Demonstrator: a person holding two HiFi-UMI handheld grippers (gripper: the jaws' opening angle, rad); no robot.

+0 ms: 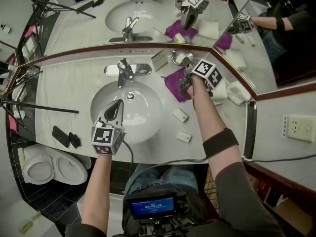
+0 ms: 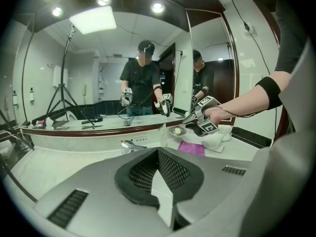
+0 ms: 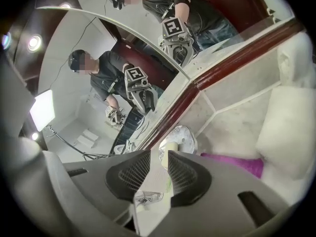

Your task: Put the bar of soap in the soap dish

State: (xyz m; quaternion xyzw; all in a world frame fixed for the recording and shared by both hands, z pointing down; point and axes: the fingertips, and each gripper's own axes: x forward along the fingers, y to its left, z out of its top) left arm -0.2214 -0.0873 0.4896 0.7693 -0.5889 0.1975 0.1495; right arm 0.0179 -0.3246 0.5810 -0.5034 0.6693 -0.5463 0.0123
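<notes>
**Washroom table, soap and dish: contents as found**

- Bar of soap (image 3: 171, 148): pale, lying inside the soap dish (image 3: 186, 136). Free of both tools.
- Soap dish: silvery, round, at the back of the table (image 1: 74, 90), close under the mirror (image 1: 158, 14) and its dark red edge strip.
- Right tool (image 3: 159, 158): jaws parted by a narrow gap, pressing on nothing. Pointed toward the dish, with the soap seen through the gap beyond the tips. Held above the purple cloth (image 1: 174, 85).
- Left tool (image 2: 158, 169): jaws fully together, empty. Held over the front of the wash basin (image 1: 143, 110), well apart from the dish.
- Purple cloth: spread flat just in front of the dish, right of the basin.
- White folded towels (image 1: 236, 92): stacked at the right end of the table, beside the cloth.
- Tap (image 1: 124, 70): chrome, behind the basin.
- Two small white packets (image 1: 180, 115): lying loose on the table, right of the basin.
- Black items (image 1: 63, 136): near the left front edge; kind not made out.
- Toilet (image 1: 52, 169): white, lid down, below the table's left end.
</notes>
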